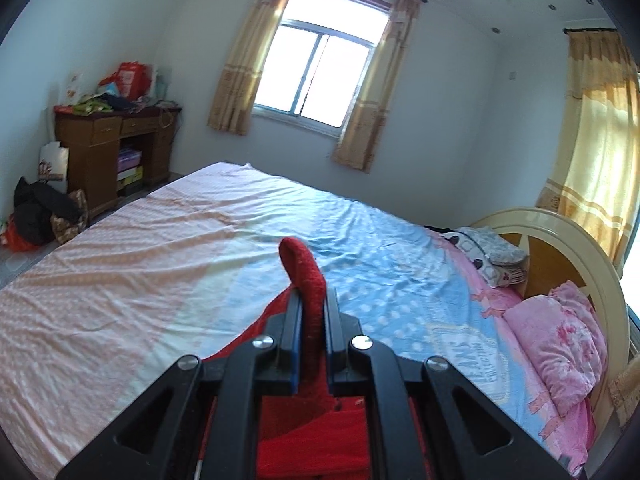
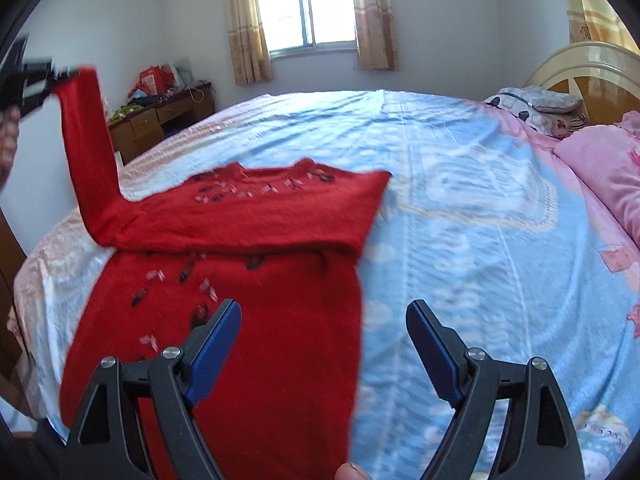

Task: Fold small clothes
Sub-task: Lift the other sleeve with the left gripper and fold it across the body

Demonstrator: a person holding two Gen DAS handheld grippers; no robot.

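You are in a bedroom, over a bed [image 2: 480, 184] with a blue and pink sheet. A red sweater [image 2: 240, 300] lies flat on it near the foot-side edge, its top part folded over the body. Your left gripper [image 1: 313, 300] is clamped tight on the sweater's sleeve cuff [image 1: 300, 264]; your right gripper [image 2: 324, 320] hovers wide apart over the sweater's edge, gripping nothing. Writing is printed on the sheet, too distorted to read. Only the right view shows the sleeve [image 2: 86, 140] lifted upright at the left; only the left view shows a second curtain [image 1: 600, 140].
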